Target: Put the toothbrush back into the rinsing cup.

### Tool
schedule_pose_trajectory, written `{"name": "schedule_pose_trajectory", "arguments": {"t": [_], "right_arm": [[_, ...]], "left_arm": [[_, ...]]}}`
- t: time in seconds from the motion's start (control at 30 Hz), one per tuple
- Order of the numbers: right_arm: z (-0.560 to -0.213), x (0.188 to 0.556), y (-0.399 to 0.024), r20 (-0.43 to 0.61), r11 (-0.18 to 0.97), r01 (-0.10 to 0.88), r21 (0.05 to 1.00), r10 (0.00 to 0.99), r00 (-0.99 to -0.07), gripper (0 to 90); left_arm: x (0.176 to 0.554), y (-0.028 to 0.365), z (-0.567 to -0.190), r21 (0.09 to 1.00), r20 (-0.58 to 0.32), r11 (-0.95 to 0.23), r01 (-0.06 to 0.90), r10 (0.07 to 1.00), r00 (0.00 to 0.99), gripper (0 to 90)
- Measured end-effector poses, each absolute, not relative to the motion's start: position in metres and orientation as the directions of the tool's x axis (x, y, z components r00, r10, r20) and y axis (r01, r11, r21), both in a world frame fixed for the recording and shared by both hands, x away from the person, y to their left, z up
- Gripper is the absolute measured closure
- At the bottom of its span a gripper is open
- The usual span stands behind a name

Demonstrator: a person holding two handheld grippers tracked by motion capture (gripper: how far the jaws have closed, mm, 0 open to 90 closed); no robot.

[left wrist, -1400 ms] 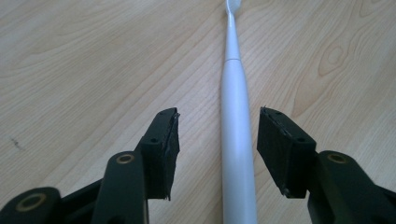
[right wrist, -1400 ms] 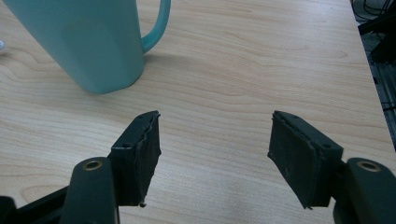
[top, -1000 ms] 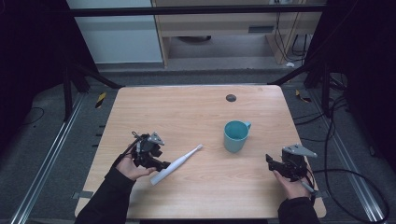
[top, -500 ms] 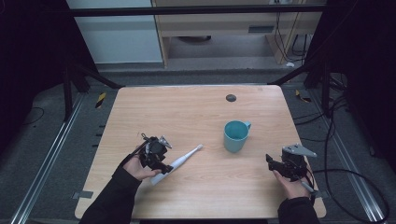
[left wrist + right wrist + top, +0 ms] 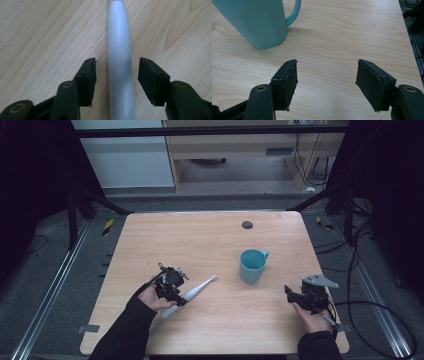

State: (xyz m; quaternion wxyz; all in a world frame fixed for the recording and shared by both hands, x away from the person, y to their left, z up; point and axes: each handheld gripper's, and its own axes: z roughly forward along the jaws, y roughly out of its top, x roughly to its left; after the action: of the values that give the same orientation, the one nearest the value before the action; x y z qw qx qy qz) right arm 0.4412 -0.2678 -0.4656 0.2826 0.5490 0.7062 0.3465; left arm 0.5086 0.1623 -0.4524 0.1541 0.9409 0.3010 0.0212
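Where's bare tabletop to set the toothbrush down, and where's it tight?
Free: the far half of the table, bare but for a small dark disc; also the near middle, between toothbrush and right gripper. Tight: around the mug, and at the left gripper, open astride the toothbrush handle.

A white electric toothbrush (image 5: 192,293) lies flat on the light wooden table (image 5: 210,240), left of centre, its head end angled toward a teal ceramic mug (image 5: 251,265). The mug stands upright to the right of it and well apart, handle turned to the far right. Behind the mug, near the far edge, sits a small dark round disc (image 5: 247,224). The left gripper (image 5: 117,75) straddles the toothbrush handle, a jaw on either side. The right gripper (image 5: 326,82) sits near the table's front right, with the mug ahead and to its left.
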Motion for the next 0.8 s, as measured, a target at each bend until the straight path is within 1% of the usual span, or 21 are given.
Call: {"name": "schedule_pose_trajectory", "arguments": {"t": [0.5,0.8], "right_arm": [[-0.4660,0.4415,-0.2675,-0.020,0.159,0.582,0.797,0.971,-0.238,33.4],[-0.4659,0.4414,-0.2675,-0.020,0.160,0.583,0.797,0.971,-0.238,33.5]], "left_arm": [[0.5138,0.1571,-0.4593,0.264,-0.081,-0.784,0.562,0.562,0.823,61.0],[0.5147,0.1540,-0.4623,0.246,-0.084,-0.790,0.562,0.561,0.824,65.2]]}}
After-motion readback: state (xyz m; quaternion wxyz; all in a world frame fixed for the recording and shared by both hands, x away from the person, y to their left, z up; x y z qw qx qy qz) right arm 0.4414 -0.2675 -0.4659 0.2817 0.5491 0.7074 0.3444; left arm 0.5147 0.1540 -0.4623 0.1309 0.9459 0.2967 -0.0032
